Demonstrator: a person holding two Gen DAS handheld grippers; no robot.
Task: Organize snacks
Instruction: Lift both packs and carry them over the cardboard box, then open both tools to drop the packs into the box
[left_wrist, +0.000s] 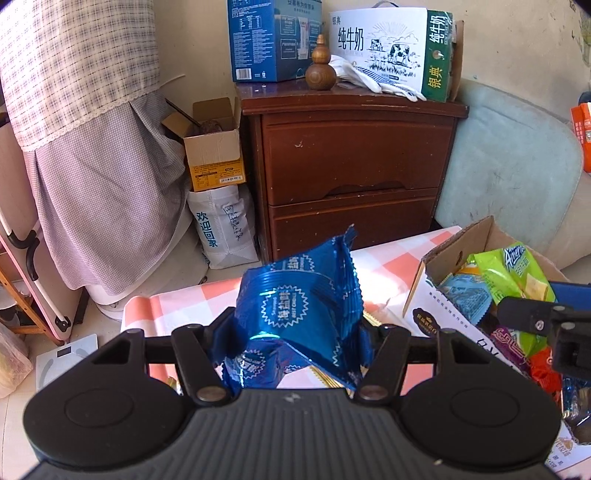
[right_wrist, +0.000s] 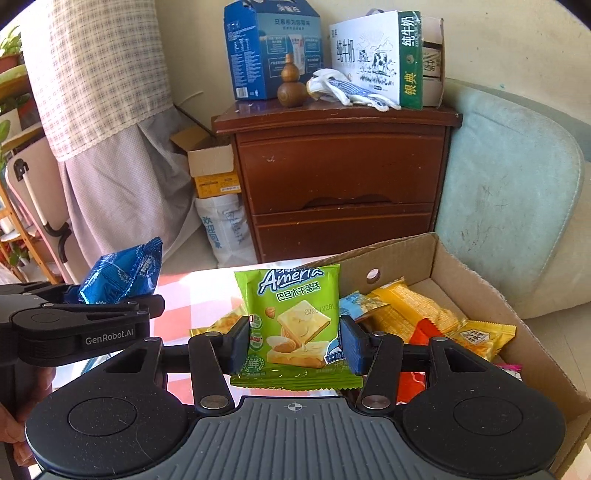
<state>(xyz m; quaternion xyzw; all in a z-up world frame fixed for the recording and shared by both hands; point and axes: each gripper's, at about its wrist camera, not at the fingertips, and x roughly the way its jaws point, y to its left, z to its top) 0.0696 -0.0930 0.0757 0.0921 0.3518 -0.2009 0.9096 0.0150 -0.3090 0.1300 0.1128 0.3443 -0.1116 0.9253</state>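
Blue foil snack pack (left_wrist: 295, 314) sits crumpled btwn the pads of your left claw (left_wrist: 295, 354), pinched low so most of the wrapper stands up above the fingers; that low grip is prob. why it flops and creases. It's lifted clear of the checked surface (left_wrist: 388, 266), just left of the cardboard box (left_wrist: 458, 251).

Your right claw (right_wrist: 293, 345) is closed narrow on the green Ameria cake pack (right_wrist: 291, 317), pads pressing both side edges so it hangs upright, label facing the cam. You've got it held over the surface right at the box's (right_wrist: 436, 258) near-left corner, off the pile.

Inside the box: mixed packs, yellow and orange wrappers (right_wrist: 413, 310), loose and overlapping, w/ no sorting visible yet. A yellow pack (right_wrist: 218, 325) lies on the surface just behind the green one.

One pack per claw, both up in the air, reads to me as mid-sort: either pulling kinds apart or loading the box. Can't tell which from here.

Further out: brown nightstand (right_wrist: 340, 177) behind the surface w/ milk carton box (right_wrist: 373, 55), blue box (right_wrist: 269, 48), wooden gourd (right_wrist: 291, 86) and white glove (right_wrist: 351, 90) on top. None of it is in your way.
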